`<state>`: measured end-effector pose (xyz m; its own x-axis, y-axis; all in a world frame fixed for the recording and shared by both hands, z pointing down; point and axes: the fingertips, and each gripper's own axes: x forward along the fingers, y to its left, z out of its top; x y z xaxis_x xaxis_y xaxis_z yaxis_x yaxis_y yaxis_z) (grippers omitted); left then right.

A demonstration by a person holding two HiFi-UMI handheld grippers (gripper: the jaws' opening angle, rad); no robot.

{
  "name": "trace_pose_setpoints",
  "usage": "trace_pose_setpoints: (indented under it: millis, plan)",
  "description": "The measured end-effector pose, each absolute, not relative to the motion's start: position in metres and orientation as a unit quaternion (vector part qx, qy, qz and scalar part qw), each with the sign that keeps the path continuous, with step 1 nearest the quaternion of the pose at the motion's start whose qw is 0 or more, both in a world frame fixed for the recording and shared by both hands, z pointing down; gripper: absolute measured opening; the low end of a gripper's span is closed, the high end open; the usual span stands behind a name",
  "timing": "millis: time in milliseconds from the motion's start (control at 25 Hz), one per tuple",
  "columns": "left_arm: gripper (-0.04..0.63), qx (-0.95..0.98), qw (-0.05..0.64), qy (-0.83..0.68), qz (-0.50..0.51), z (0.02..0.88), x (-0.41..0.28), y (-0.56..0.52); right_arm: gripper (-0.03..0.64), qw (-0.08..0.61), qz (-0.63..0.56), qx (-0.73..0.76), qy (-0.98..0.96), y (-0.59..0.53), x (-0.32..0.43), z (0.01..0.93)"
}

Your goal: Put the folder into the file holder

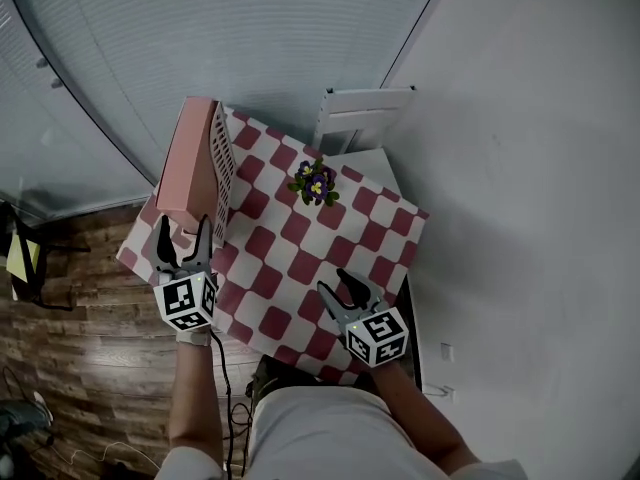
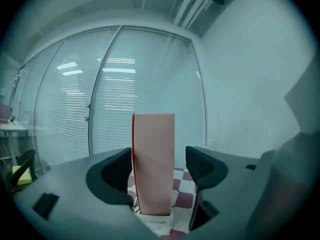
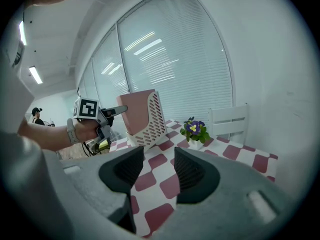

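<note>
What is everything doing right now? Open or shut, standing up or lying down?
Pink folder: standing upright inside the file holder.
File holder: upright, with the folder in it.
Left claw: open, one jaw on each side of the folder's edge, not squeezing.
Right claw: open, nothing in it.
Potted flower: upright, blooming.
Window blinds: lowered.
</note>
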<state>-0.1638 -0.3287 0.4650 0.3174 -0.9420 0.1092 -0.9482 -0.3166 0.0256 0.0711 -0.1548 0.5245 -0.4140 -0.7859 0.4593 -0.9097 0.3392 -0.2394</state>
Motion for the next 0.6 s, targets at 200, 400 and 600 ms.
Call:
trace_pose_setpoints:
  millis: [200,400,600]
  plan:
    - [0.316,0.808,0.040,-0.587,0.038,0.448,-0.168,-0.300,0.178,0.119,0.222,0.500,-0.829,-0.154,0.058,0.511]
    - [0.316,0.811,0.049,-0.582,0.041,0.436,-0.168,-0.268,0.178,0.108,0.207,0.470,-0.851,-0.149,0.042,0.496]
    - [0.316,0.811,0.052,-0.580,0.052,0.425,-0.166,-0.232,0.178,0.091,0.188,0.440,-0.873,-0.141,0.027,0.479]
